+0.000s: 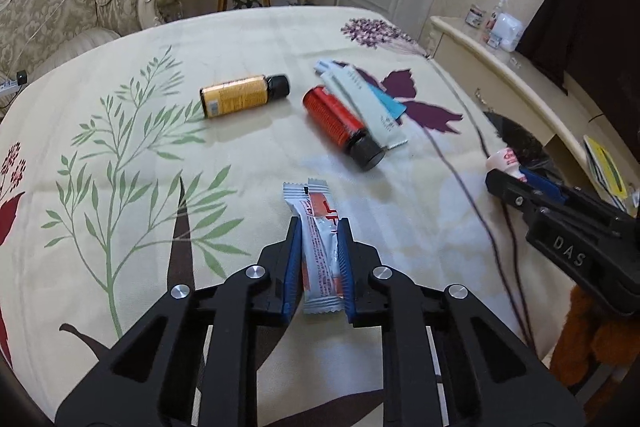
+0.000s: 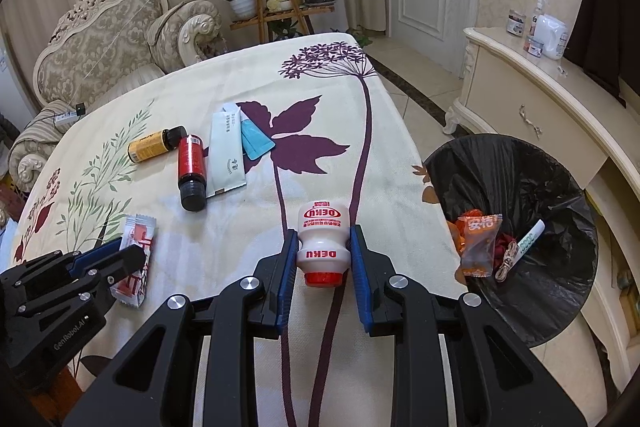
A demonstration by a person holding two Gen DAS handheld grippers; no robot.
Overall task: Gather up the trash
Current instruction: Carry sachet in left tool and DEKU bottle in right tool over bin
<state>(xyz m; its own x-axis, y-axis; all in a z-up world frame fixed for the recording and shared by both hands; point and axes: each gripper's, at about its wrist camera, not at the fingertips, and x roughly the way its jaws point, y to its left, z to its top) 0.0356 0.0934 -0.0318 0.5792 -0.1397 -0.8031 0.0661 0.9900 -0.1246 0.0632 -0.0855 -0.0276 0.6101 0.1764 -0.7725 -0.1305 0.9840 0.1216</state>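
Right gripper (image 2: 323, 255) is clamped on the small white plastic drink bottle with red foil cap (image 2: 322, 241), cap toward the camera, long axis along the fingers. The black-lined round trash bin (image 2: 560, 195) sits at frame right, beside the table edge, nearer this hand. Left gripper (image 1: 319, 259) is closed on the white-and-red snack sachet (image 1: 318, 239) at lower centre, long axis running up-frame between the pads.

Left tool (image 1: 319, 227) clamped shut, right tool (image 2: 323, 237) gripping, angled down
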